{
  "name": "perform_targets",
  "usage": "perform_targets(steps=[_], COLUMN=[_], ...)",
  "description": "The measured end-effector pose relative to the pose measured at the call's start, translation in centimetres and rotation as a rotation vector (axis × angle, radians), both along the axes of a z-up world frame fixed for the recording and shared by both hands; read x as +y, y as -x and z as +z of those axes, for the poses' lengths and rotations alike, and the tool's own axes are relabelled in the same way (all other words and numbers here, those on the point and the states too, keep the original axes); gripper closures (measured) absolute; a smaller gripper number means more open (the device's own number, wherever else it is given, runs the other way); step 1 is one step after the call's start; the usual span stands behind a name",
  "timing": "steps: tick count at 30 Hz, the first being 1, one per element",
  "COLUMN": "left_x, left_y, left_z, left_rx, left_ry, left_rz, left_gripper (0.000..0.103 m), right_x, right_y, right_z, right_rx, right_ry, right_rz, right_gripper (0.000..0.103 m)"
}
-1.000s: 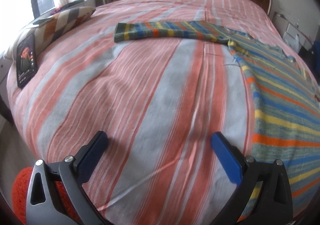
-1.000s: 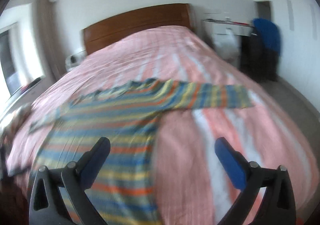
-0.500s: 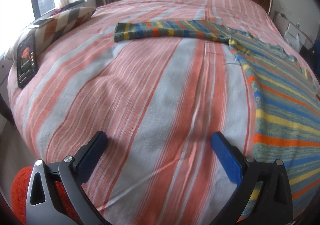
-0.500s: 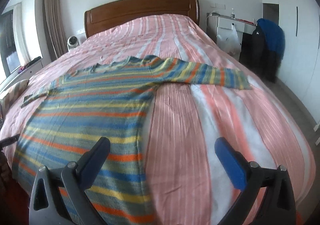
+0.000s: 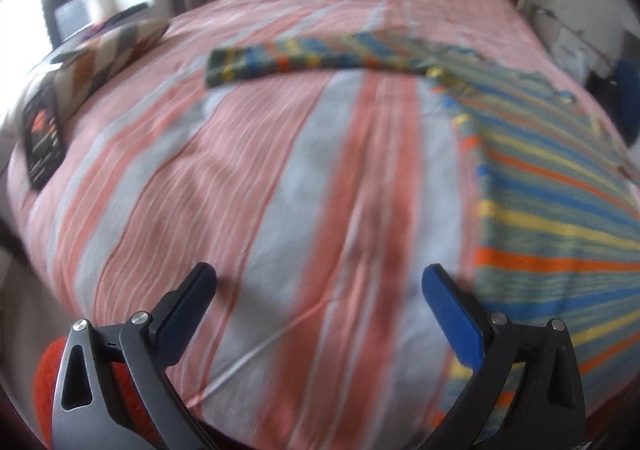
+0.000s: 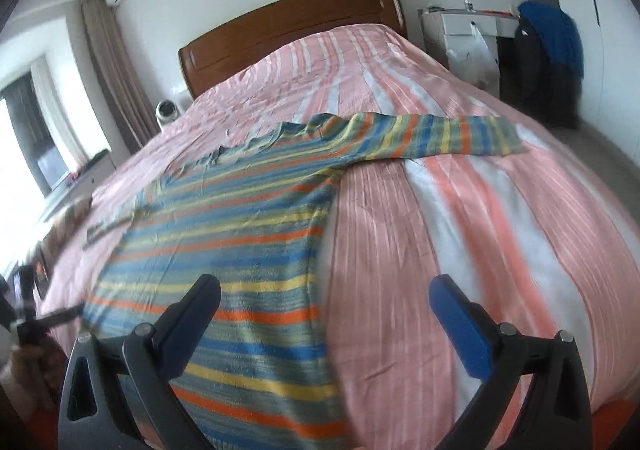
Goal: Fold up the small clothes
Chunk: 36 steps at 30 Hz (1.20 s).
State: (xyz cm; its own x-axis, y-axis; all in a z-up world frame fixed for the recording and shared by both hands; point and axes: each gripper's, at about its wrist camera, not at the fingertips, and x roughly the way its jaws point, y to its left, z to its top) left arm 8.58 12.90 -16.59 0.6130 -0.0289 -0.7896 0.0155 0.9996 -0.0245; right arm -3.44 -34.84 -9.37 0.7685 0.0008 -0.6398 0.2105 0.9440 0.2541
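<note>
A striped sweater in blue, yellow, orange and green lies flat on the bed with both sleeves spread out. In the left wrist view its body (image 5: 560, 218) is at the right and one sleeve (image 5: 304, 60) reaches left. In the right wrist view its body (image 6: 240, 250) is at centre left and the other sleeve (image 6: 440, 136) reaches right. My left gripper (image 5: 320, 282) is open and empty over bare bedspread, left of the sweater's hem. My right gripper (image 6: 325, 292) is open and empty above the sweater's lower right edge.
The bed (image 6: 500, 230) has a pink and grey striped cover and a wooden headboard (image 6: 288, 38). A striped pillow (image 5: 112, 54) and a dark phone (image 5: 42, 138) lie at the left edge. A white desk (image 6: 468, 26) and dark clothes (image 6: 548, 54) stand at the right.
Both grippers stay open. The right gripper's view has swung and tilted, bringing the sweater's lower right edge under it. The left view shifted slightly and is blurred.
</note>
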Motion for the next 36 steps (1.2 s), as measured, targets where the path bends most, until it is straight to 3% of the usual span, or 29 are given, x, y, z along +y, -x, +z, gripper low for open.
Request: perform_targets(steps=[2, 5, 9, 12, 18, 22, 25, 27, 30, 33, 36], left_x=[-0.3, -0.4, -1.1, -1.4, -1.3, -1.3, -1.3, -1.4, -1.3, -0.9, -0.5], left_y=[-0.2, -1.8, -3.9, -3.3, -3.1, -3.0, -3.1, -3.2, -2.7, -1.7, -1.4], left_z=[1.3, 2.0, -0.5, -1.7, -1.6, -1.6, -1.6, -1.6, -1.3, -0.7, -0.2], left_rx=[-0.05, -0.039, 0.048, -0.008, -0.016, -0.021, -0.022, -0.023, -0.023, -0.043, -0.067], left_ry=[-0.012, 0.025, -0.011, -0.028, -0.023, -0.022, -0.021, -0.023, -0.019, 0.007, 0.014], left_rz=[0.001, -0.009, -0.023, -0.033, -0.054, -0.059, -0.052, -0.039, -0.022, -0.036, -0.042], left_gripper=[0.001, 0.001, 0.0, 0.0, 0.0, 0.0, 0.0, 0.0, 0.0, 0.0, 0.0], right_x=[-0.5, -0.9, -1.0, -1.2, -1.8, -3.3, -5.2, -6.1, -6.4, -6.1, -6.7], right_y=[-0.1, -0.2, -0.4, -0.9, -1.0, -1.9, -2.5, -2.9, -2.4, -1.6, -1.3], right_z=[-0.2, -0.5, -1.5, -3.0, -4.3, -2.6, 0.8, 2.6, 3.2, 1.3, -1.2], right_rx=[0.016, 0.038, 0.078, 0.138, 0.182, 0.303, 0.375, 0.355, 0.217, 0.119, 0.099], right_ry=[-0.013, 0.002, 0.027, 0.044, 0.01, -0.067, 0.059, 0.083, 0.023, -0.135, -0.29], right_rz=[-0.013, -0.036, -0.046, -0.063, -0.091, 0.091, 0.166, 0.172, 0.123, 0.063, 0.014], right_gripper=[0.0, 0.0, 0.0, 0.0, 0.0, 0.0, 0.0, 0.0, 0.0, 0.0, 0.0])
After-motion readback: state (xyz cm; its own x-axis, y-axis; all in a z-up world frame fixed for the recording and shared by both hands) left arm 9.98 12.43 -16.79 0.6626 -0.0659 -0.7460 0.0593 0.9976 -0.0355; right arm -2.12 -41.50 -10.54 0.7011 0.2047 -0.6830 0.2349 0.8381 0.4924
